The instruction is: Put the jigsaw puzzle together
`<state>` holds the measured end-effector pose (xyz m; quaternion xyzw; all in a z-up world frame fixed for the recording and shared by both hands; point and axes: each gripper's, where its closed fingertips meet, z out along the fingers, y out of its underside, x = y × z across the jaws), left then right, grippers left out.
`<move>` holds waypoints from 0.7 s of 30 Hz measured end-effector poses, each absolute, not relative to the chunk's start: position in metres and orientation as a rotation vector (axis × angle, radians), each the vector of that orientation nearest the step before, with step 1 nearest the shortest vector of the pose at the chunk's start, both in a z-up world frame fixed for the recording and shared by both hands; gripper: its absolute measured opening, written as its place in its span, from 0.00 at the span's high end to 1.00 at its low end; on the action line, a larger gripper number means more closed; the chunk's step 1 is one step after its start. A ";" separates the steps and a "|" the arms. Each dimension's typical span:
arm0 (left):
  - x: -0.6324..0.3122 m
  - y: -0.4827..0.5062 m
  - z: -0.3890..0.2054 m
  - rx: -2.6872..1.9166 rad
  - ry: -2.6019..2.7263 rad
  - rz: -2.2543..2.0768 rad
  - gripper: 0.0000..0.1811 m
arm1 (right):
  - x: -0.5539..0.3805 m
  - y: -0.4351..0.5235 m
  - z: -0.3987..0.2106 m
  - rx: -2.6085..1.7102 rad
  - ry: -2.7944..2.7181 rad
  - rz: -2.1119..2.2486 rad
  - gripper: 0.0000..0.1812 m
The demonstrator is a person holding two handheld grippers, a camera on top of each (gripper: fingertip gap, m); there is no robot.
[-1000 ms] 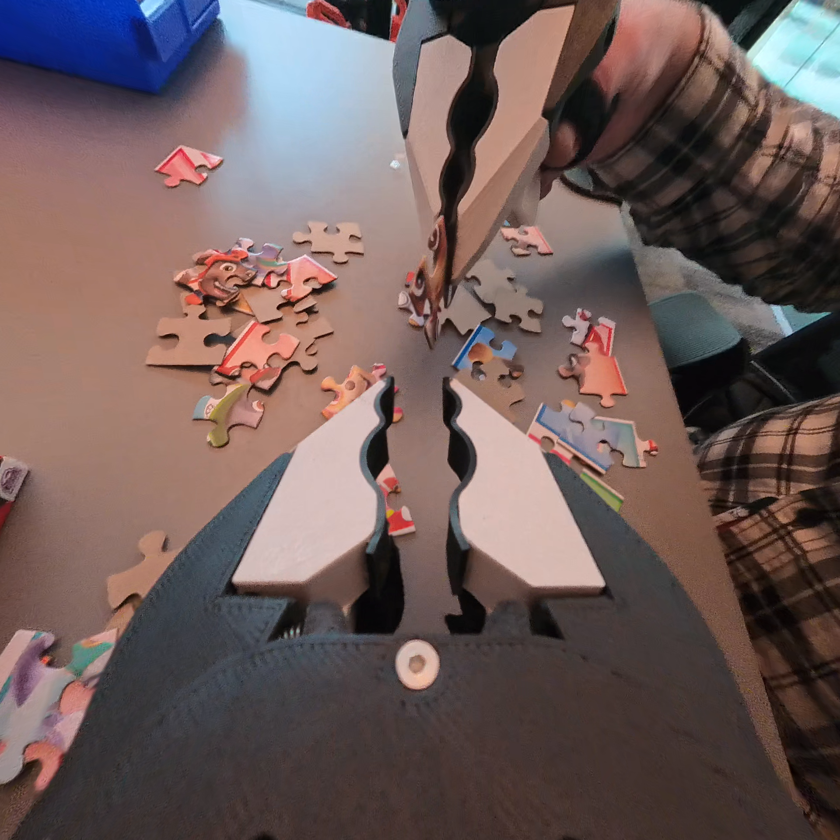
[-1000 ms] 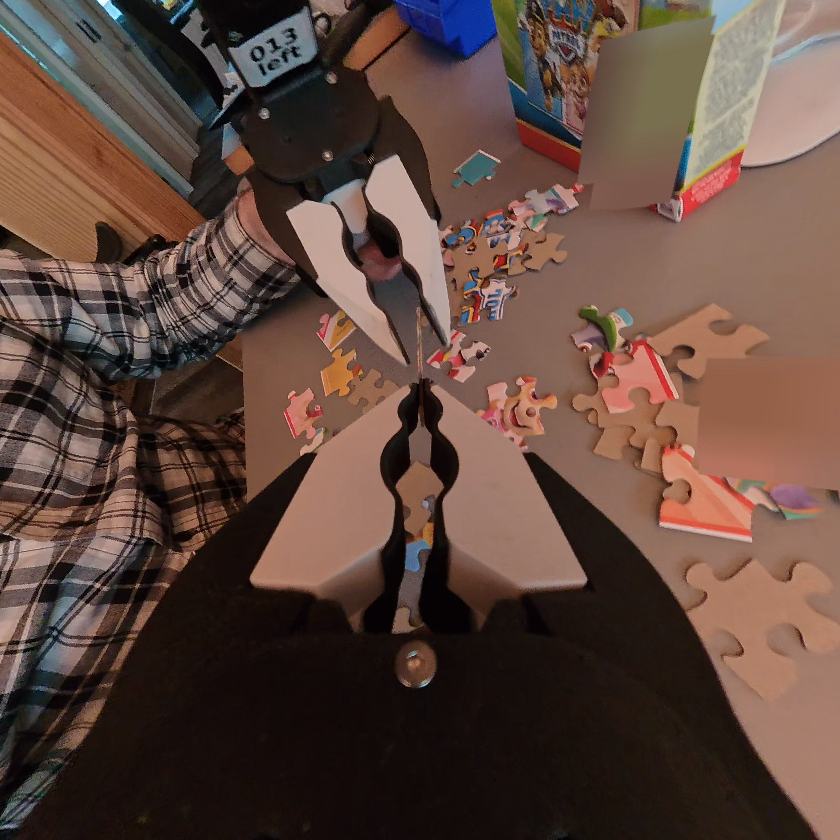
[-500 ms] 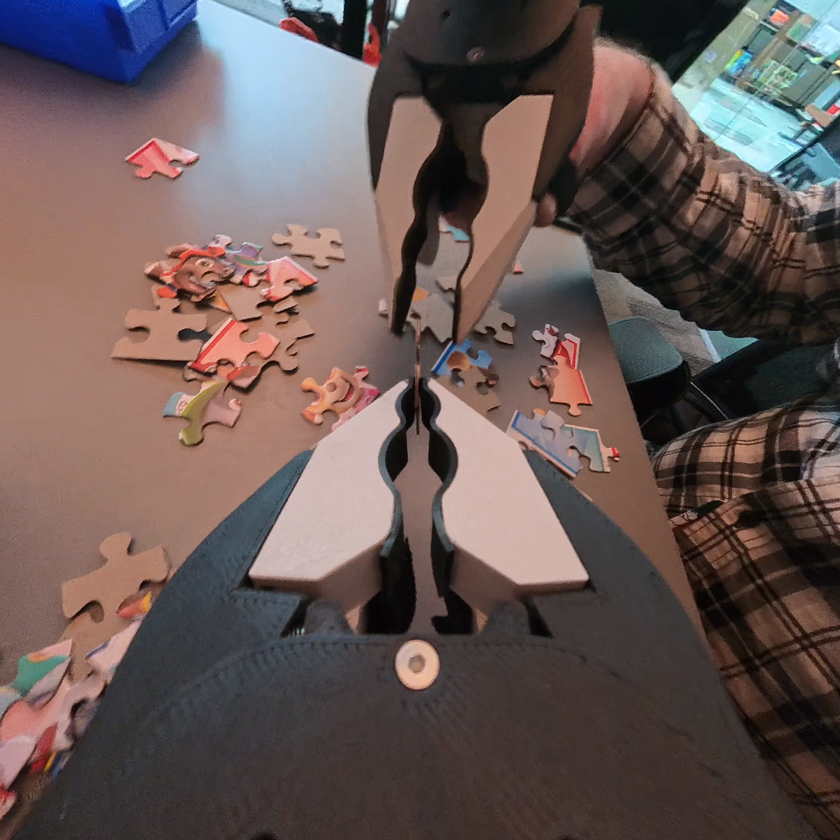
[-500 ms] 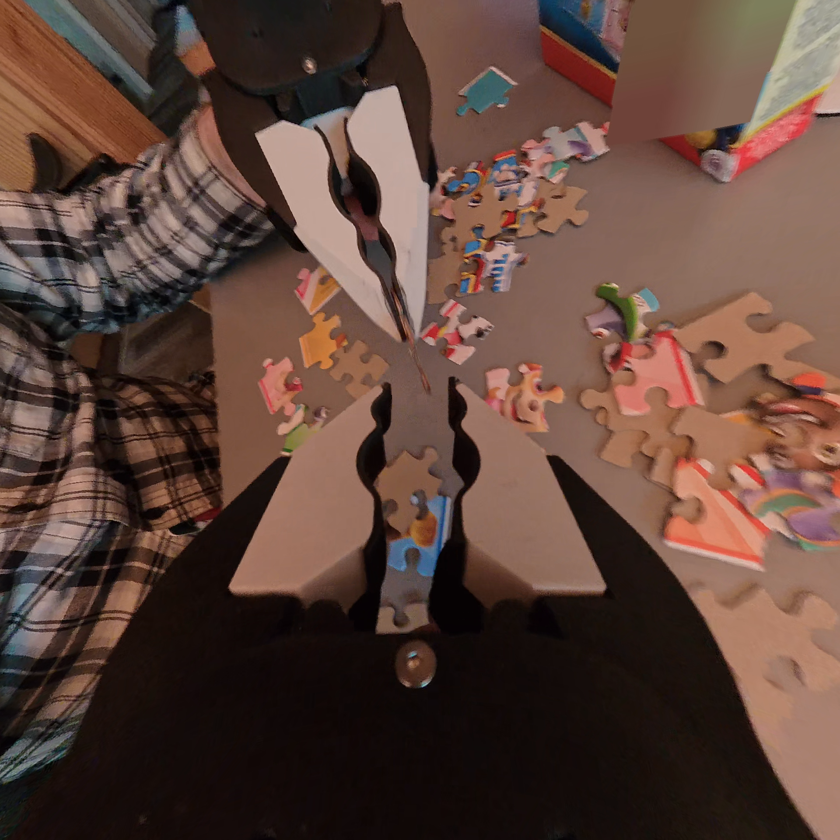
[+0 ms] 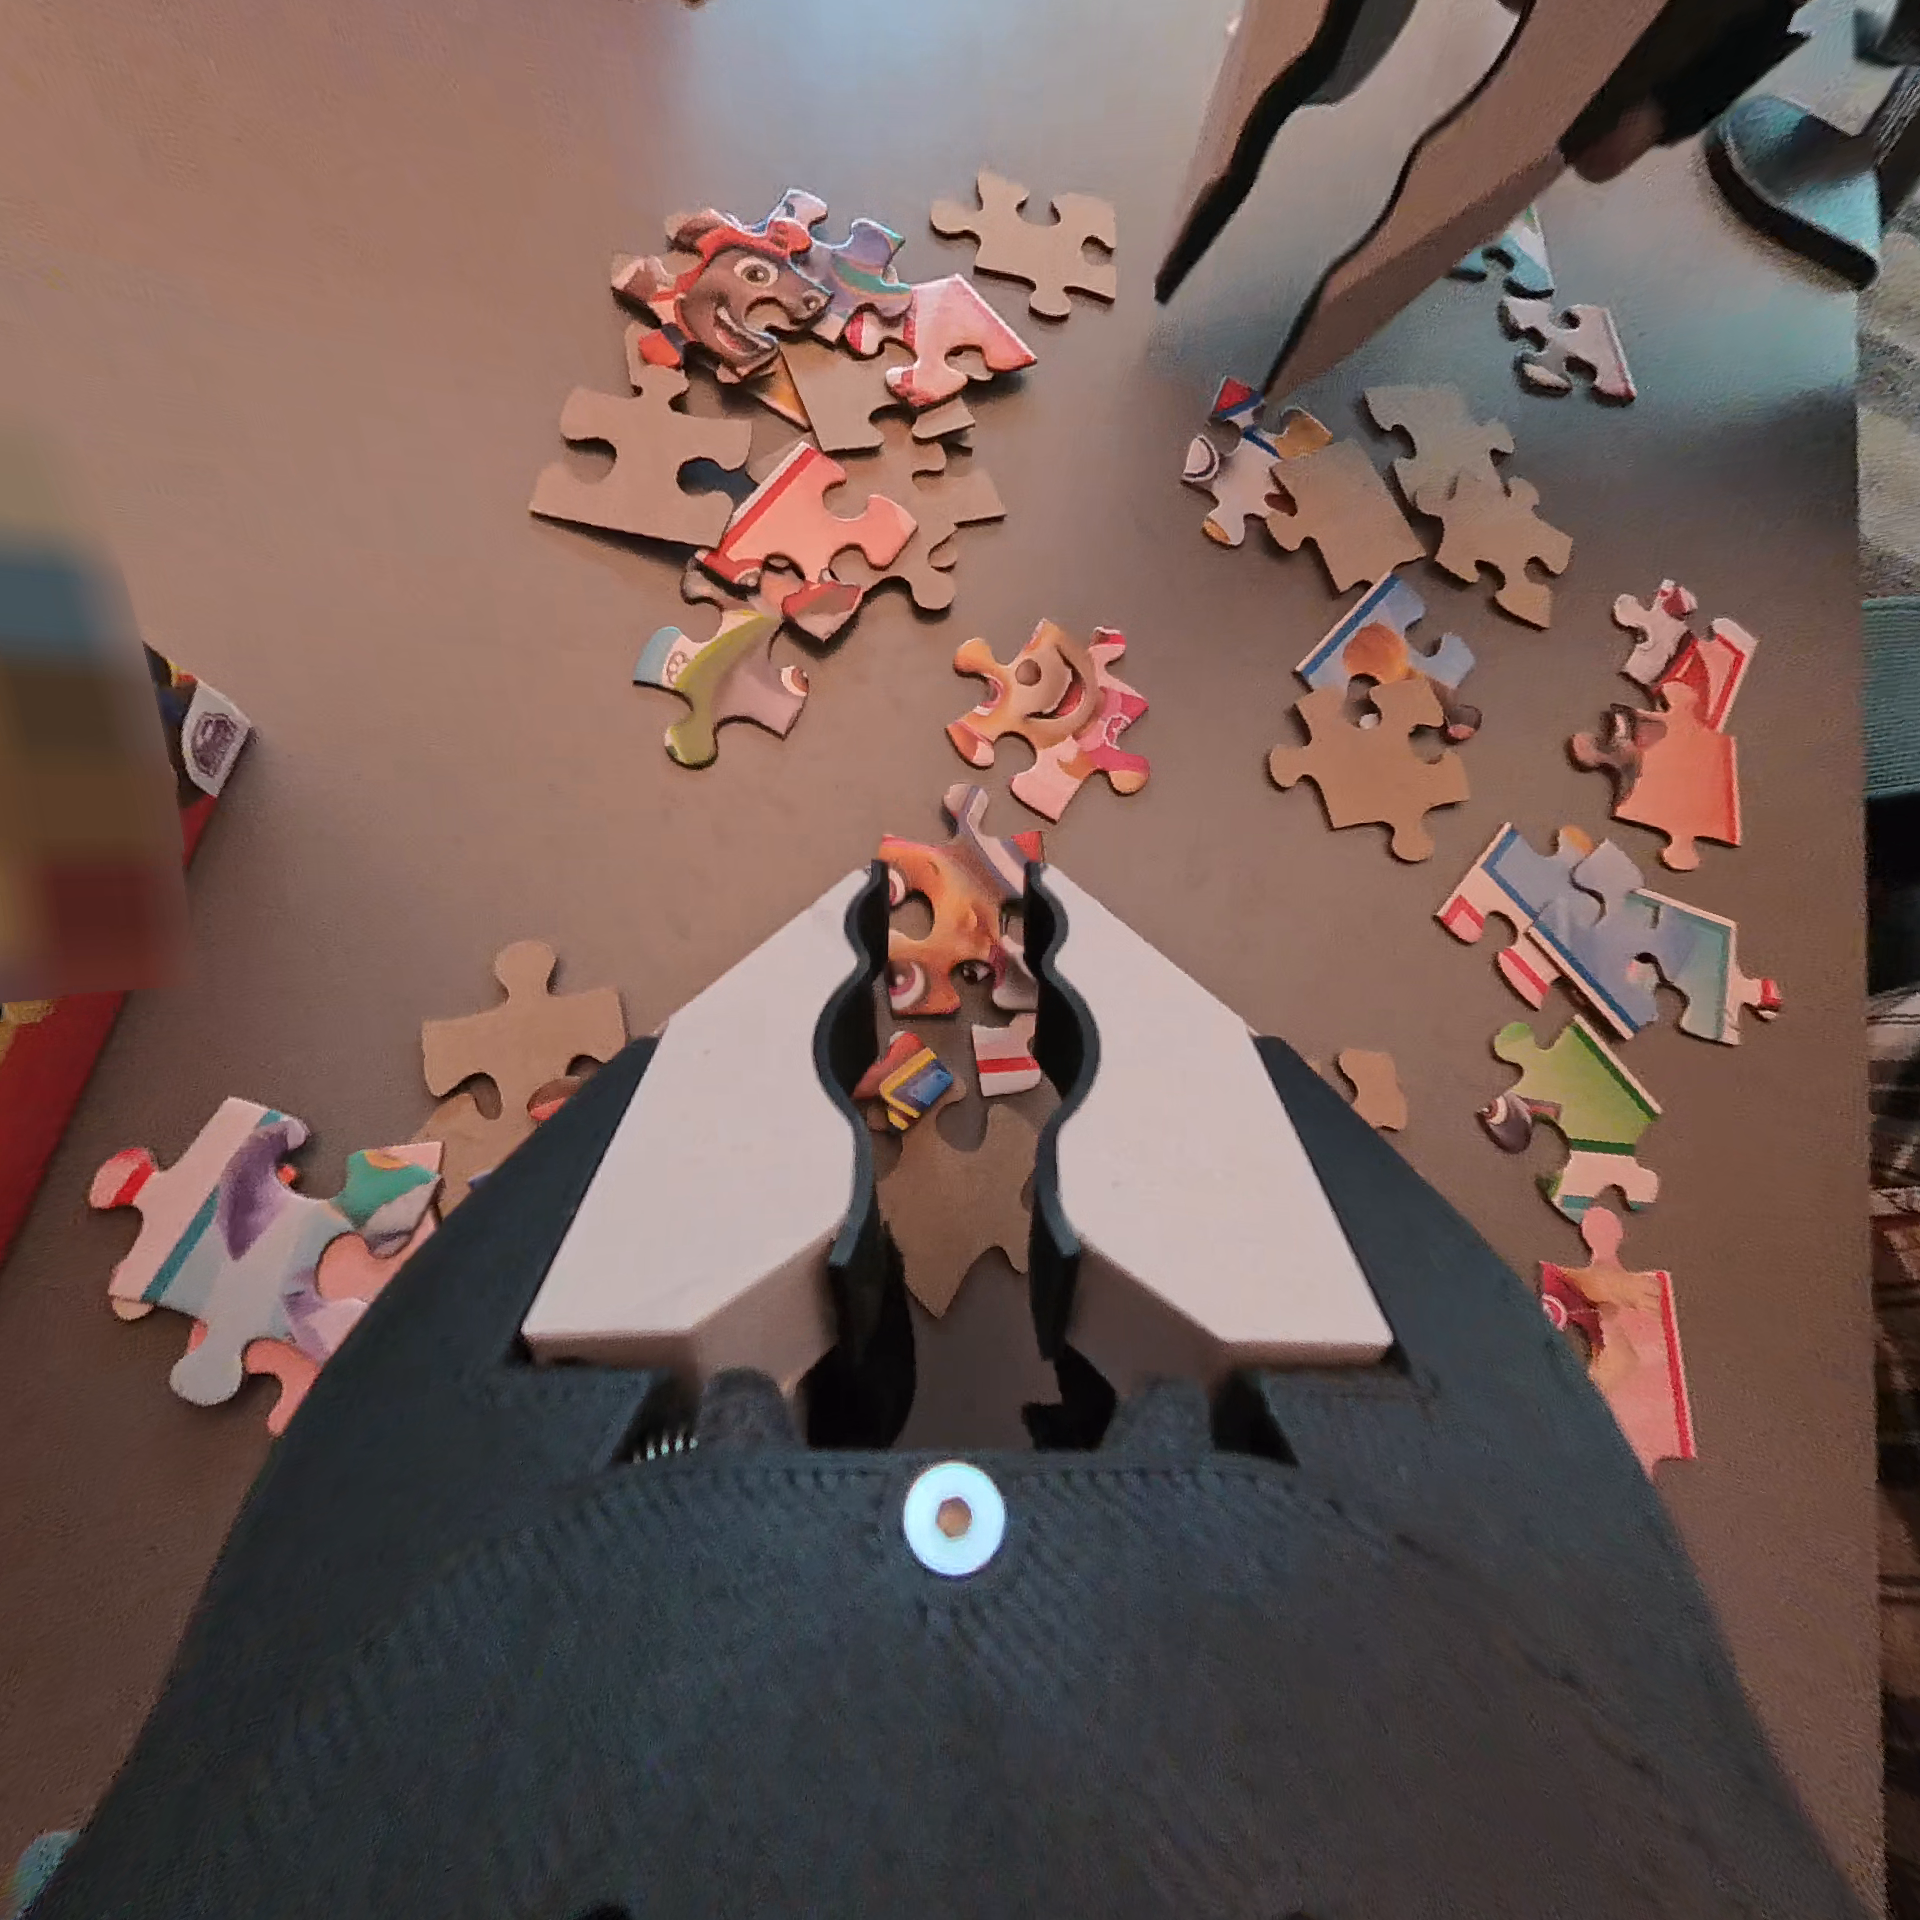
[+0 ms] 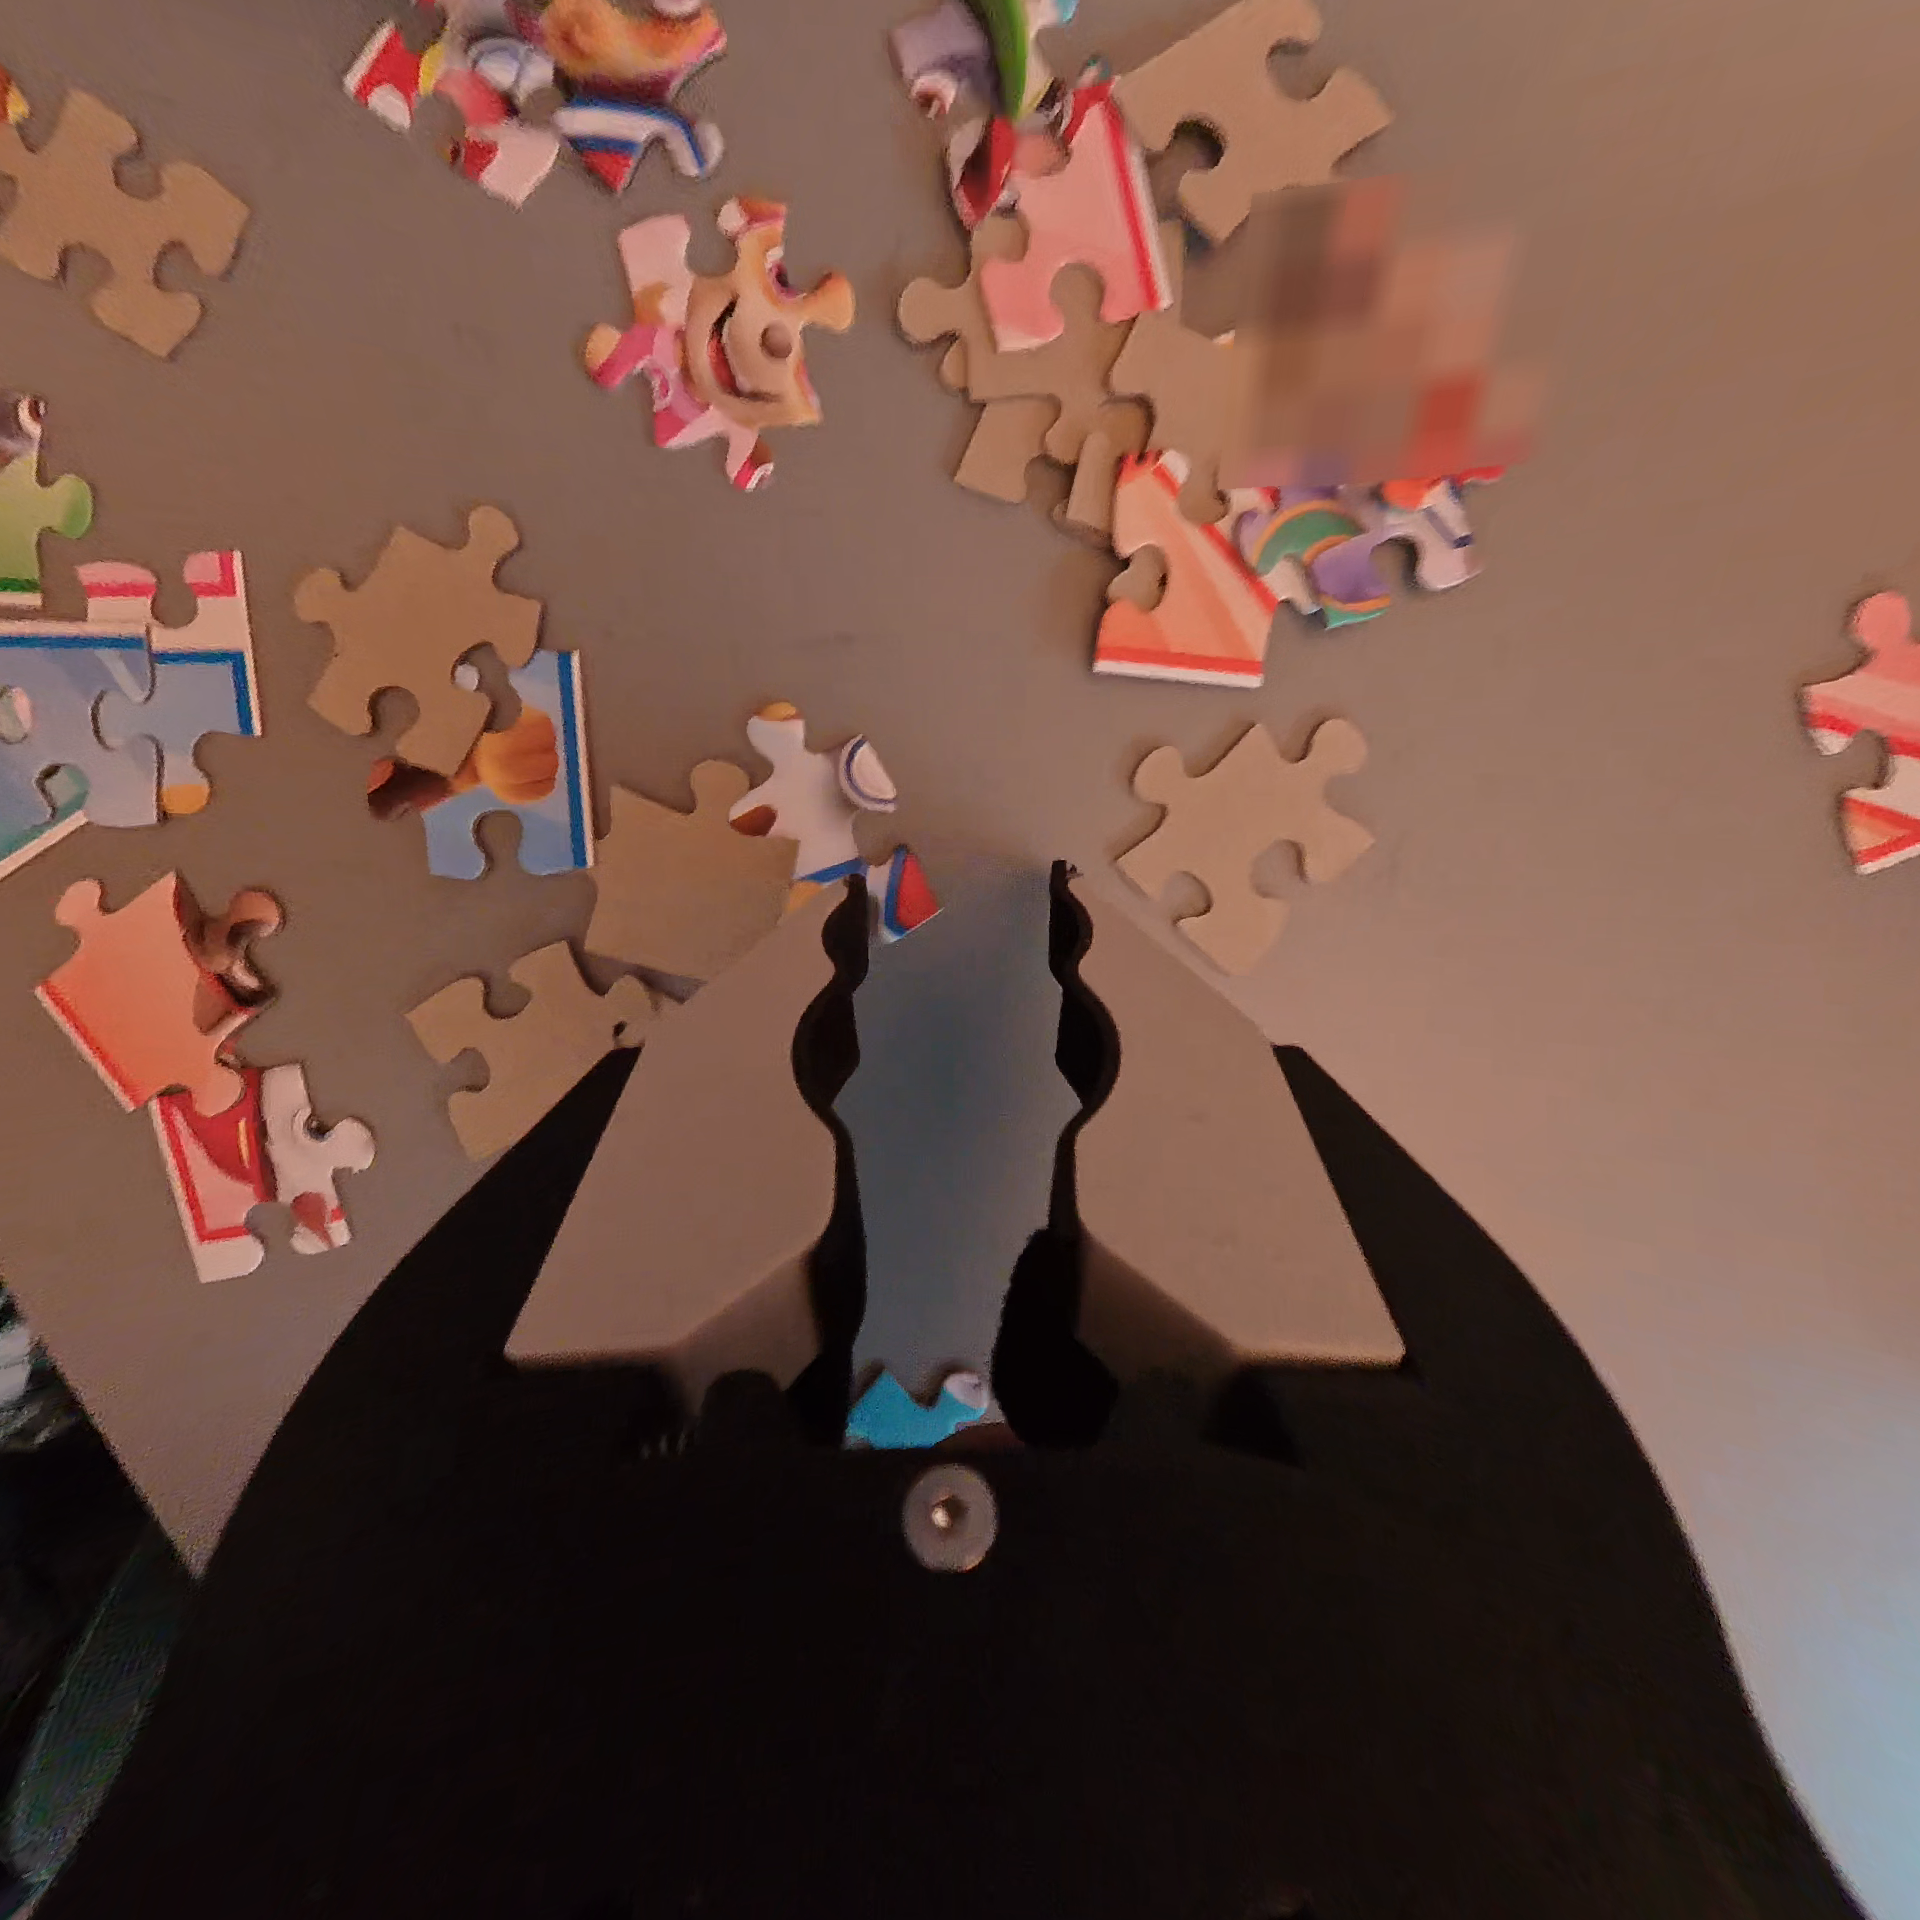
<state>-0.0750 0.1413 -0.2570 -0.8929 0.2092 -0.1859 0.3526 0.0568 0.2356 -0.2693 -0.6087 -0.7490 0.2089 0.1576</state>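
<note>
Many jigsaw pieces lie scattered on the brown table [image 5: 312,416], several face down. My left gripper [image 5: 951,871] is open and points down at the table. An orange dog-face piece [image 5: 951,935] lies flat between its fingertips. My right gripper [image 6: 956,878] is open and empty, low over the table. Its left fingertip sits beside a white, blue and red piece [image 6: 821,800]. It also shows in the left wrist view [image 5: 1221,338] at top right, above that same piece [image 5: 1236,468]. A pink-and-orange pup piece [image 5: 1049,707] lies between the two grippers.
A heap of pieces [image 5: 790,416] lies at the far left-centre. Joined blue border pieces [image 5: 1610,935] lie near the table's right edge [image 5: 1860,727]. The red puzzle box [image 5: 52,1091] stands at the left. A face-down piece [image 6: 1247,831] lies right of my right gripper. My hands' fingertips stand some 15 cm from each other.
My left gripper was shut on the piece taken from the right gripper; now it is open, tilted down, with the piece flat between its fingers. The right gripper has drawn away and lowered.
</note>
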 end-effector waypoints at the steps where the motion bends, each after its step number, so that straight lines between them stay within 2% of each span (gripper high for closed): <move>1: -0.075 0.142 -0.256 -2.307 0.547 -0.462 0.86 | 0.051 0.241 -0.264 -1.725 -2.097 0.607 0.82; 4: -0.075 0.145 -0.256 -2.304 0.572 -0.406 0.86 | 0.028 0.248 -0.254 -1.678 -2.009 0.679 0.79; 9: -0.075 0.147 -0.255 -2.286 0.587 -0.378 0.86 | 0.002 0.262 -0.272 -1.616 -2.029 0.526 0.78; 12: -0.077 0.147 -0.254 -2.280 0.582 -0.372 0.86 | -0.002 0.261 -0.274 -1.620 -2.028 0.558 0.89; 21: -0.075 0.146 -0.252 -2.272 0.597 -0.362 0.86 | 0.009 0.256 -0.264 -1.635 -2.009 0.635 0.98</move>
